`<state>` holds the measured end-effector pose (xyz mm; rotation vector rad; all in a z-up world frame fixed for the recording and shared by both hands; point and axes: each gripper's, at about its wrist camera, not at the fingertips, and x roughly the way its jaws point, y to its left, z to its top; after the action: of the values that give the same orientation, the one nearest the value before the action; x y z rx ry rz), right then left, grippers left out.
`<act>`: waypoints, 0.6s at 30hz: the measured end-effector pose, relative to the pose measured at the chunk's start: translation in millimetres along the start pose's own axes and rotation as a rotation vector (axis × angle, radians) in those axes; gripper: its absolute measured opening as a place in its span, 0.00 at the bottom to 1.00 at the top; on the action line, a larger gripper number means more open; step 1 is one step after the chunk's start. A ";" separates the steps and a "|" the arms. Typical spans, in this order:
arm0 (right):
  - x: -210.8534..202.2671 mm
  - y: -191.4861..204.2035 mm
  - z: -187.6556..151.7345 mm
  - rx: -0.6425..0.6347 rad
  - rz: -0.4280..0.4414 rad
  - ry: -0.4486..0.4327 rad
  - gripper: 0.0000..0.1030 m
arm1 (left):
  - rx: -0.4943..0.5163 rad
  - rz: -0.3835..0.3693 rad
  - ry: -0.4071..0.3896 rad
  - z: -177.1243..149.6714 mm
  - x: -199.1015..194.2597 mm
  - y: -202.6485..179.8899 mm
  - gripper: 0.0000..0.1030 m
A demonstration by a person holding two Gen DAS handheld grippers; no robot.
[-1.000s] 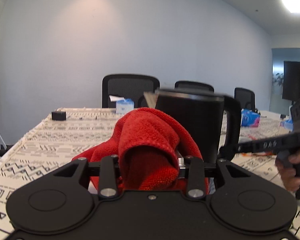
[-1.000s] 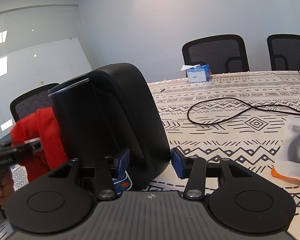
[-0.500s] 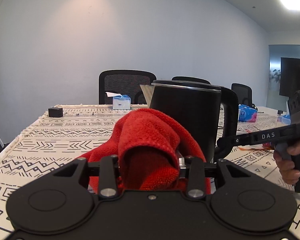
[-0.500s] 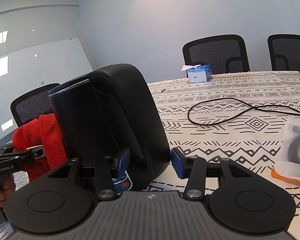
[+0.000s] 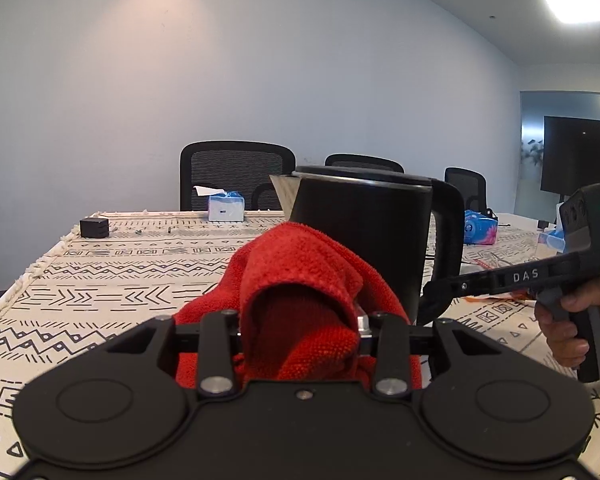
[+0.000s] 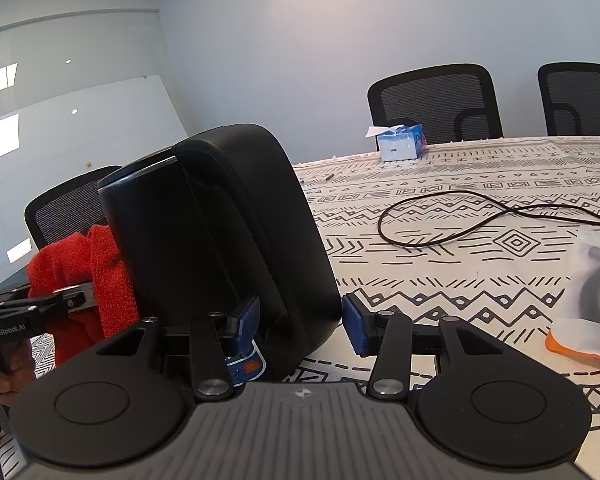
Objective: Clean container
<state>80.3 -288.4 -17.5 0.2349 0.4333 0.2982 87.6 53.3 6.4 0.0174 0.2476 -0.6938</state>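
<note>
A black electric kettle (image 5: 364,240) stands upright on the patterned tablecloth (image 5: 120,272), spout to the left in the left wrist view. My left gripper (image 5: 300,320) is shut on a red cloth (image 5: 300,280) that drapes over its fingers and presses against the kettle's side. In the right wrist view the kettle (image 6: 188,248) fills the middle, with the red cloth (image 6: 100,272) at its left wall. My right gripper (image 6: 300,326) has its blue pads on either side of the lower handle (image 6: 284,272), shut on it. A hand (image 5: 572,320) holds that gripper.
A blue tissue box (image 5: 225,208) and a small black box (image 5: 94,227) sit at the table's far edge, with black office chairs (image 5: 236,172) behind. A black cable (image 6: 460,220) loops right of the kettle. A white bag on something orange (image 6: 588,320) lies at the right.
The red cloth in my left gripper has slid slightly down the kettle's side. The kettle and my right gripper on its handle have stayed put.
</note>
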 end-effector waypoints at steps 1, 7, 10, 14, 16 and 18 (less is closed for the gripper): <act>0.2 -0.4 -0.1 0.002 0.001 0.002 0.43 | 0.001 -0.010 -0.006 2.8 -1.9 0.5 0.39; 2.9 -1.9 -0.6 0.002 0.000 0.004 0.44 | 0.043 -0.078 -0.007 4.5 -2.3 0.8 0.39; 4.2 -2.7 -0.9 0.002 0.000 0.005 0.44 | 0.068 -0.087 0.016 -0.7 0.2 -0.5 0.38; 6.0 -3.6 -1.3 0.003 0.000 0.007 0.44 | 0.084 -0.083 0.024 0.9 -0.3 -1.1 0.37; 6.9 -4.1 -1.5 0.003 0.000 0.007 0.44 | 0.101 -0.088 0.007 6.4 -2.0 -1.5 0.37; 7.8 -4.6 -1.7 0.003 0.000 0.008 0.44 | 0.117 -0.105 -0.006 11.3 -3.4 -1.7 0.36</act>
<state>87.3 -289.8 -23.2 0.2364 0.4418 0.2982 86.5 53.0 18.2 0.1148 0.2026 -0.8119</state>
